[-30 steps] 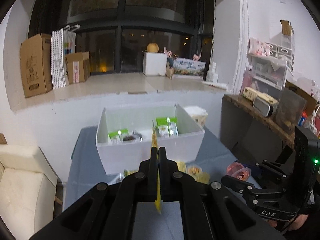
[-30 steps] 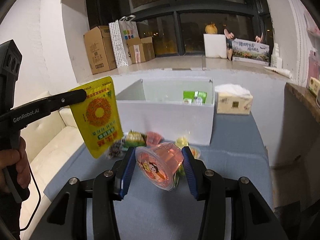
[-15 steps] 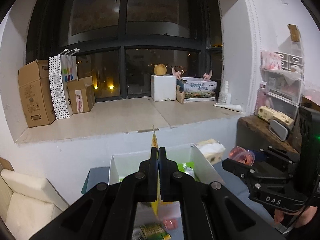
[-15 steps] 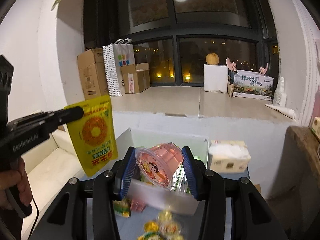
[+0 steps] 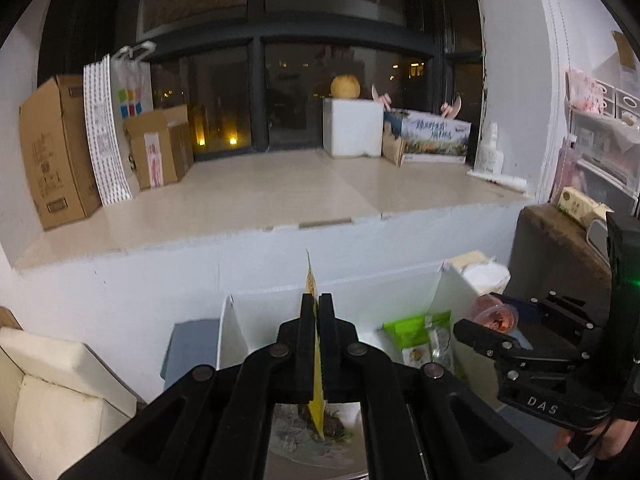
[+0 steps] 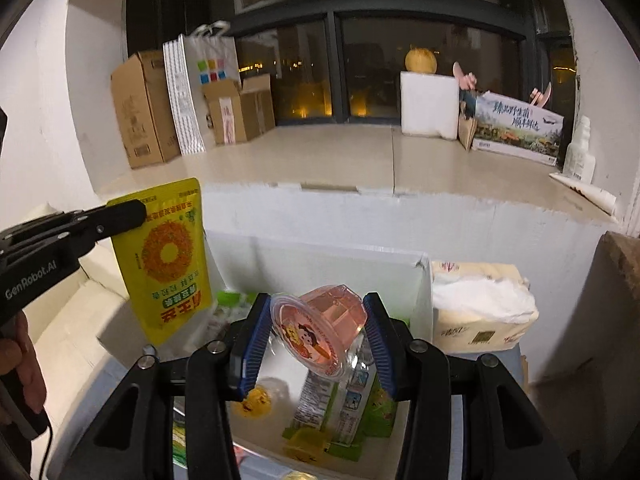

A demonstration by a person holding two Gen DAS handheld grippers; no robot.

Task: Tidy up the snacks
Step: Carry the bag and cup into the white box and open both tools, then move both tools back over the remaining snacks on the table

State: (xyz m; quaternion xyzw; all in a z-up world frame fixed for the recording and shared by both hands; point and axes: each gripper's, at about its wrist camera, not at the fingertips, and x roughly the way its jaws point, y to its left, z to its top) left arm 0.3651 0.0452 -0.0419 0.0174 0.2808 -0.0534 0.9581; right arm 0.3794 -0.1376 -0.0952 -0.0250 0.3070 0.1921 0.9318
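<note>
A grey table (image 5: 188,344) carries a white box (image 6: 340,260) with a tissue pack (image 6: 480,308) just beside its right wall. Behind, a tiled window ledge (image 5: 248,196) holds cardboard boxes (image 5: 52,148), a paper bag (image 5: 108,132) and a white block (image 5: 354,126).

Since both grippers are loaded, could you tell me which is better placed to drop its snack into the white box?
Probably right: the right gripper holds the pink jelly cup directly above the white box.

We are facing a dark night window (image 5: 256,92) above a wide pale sill (image 5: 248,204), where cardboard boxes (image 5: 52,148) are standing; white walls (image 6: 36,112) are flanking it.
</note>
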